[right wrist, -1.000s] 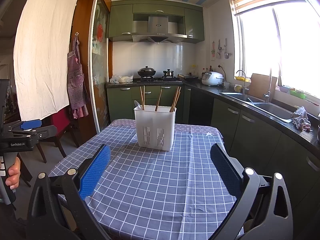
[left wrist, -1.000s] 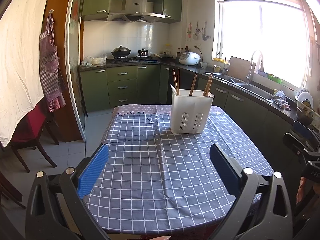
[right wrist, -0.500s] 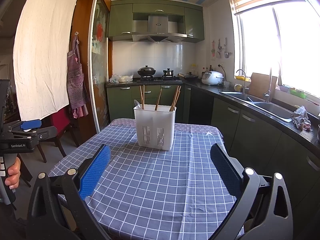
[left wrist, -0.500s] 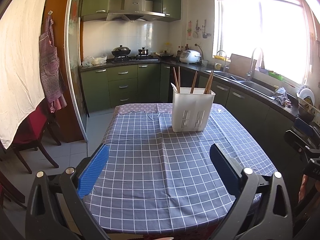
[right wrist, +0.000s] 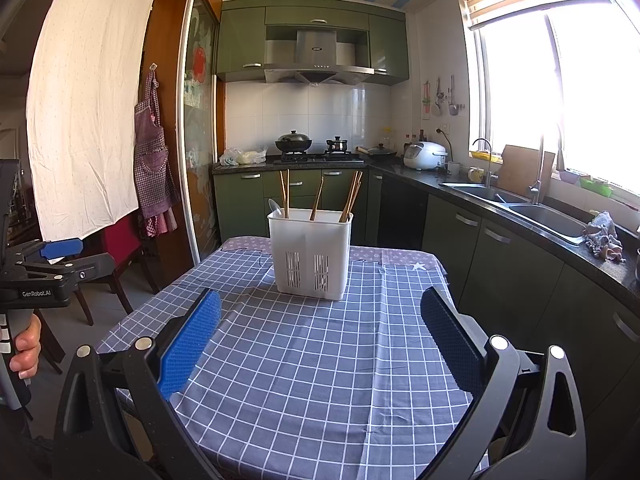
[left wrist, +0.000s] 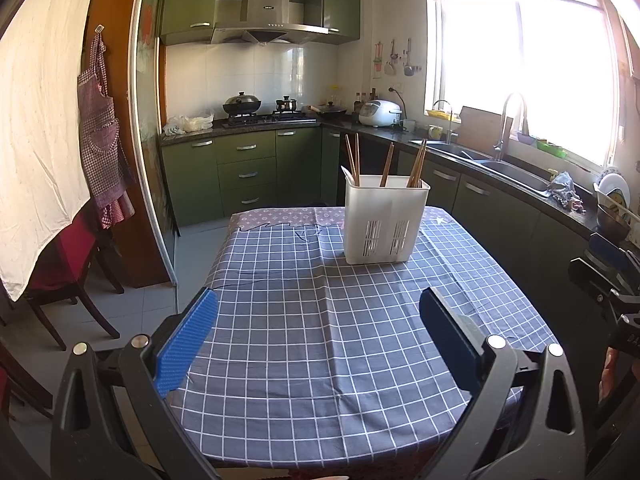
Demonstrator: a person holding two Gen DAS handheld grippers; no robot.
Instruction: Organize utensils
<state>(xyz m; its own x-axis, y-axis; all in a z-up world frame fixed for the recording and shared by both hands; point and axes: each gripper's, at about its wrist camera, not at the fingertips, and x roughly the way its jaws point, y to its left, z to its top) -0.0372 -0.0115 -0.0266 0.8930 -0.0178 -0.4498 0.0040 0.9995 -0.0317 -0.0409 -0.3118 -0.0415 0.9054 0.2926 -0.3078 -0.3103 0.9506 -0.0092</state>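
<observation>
Two wrist views over a bench [left wrist: 320, 340] covered with a blue checked cloth [right wrist: 320, 360]. The white utensil holder [left wrist: 385, 220] stands upright toward the far end of the bench, with wooden chopsticks [left wrist: 416, 164] standing in its compartments and what appears to be a pale spoon [right wrist: 275, 208] at its left corner; no loose utensils lie on the visible cloth. Compared with the views a second earlier, little has changed — the left view has drifted slightly, the holder sitting a touch higher and more central in it, while the right view is nearly unaltered. The left gripper [left wrist: 320, 336] is spread wide and holds nothing; the right gripper [right wrist: 320, 336] is likewise spread wide and empty. Both are well short of the holder, and each gripper's body appears at the edge of the other's view, the left one with part of a hand [right wrist: 24, 344] on its handle. Judged from this, no grasp is under way: either the sorting is finished or a rearrangement within the holder has not yet begun — the frames cannot settle which.
</observation>
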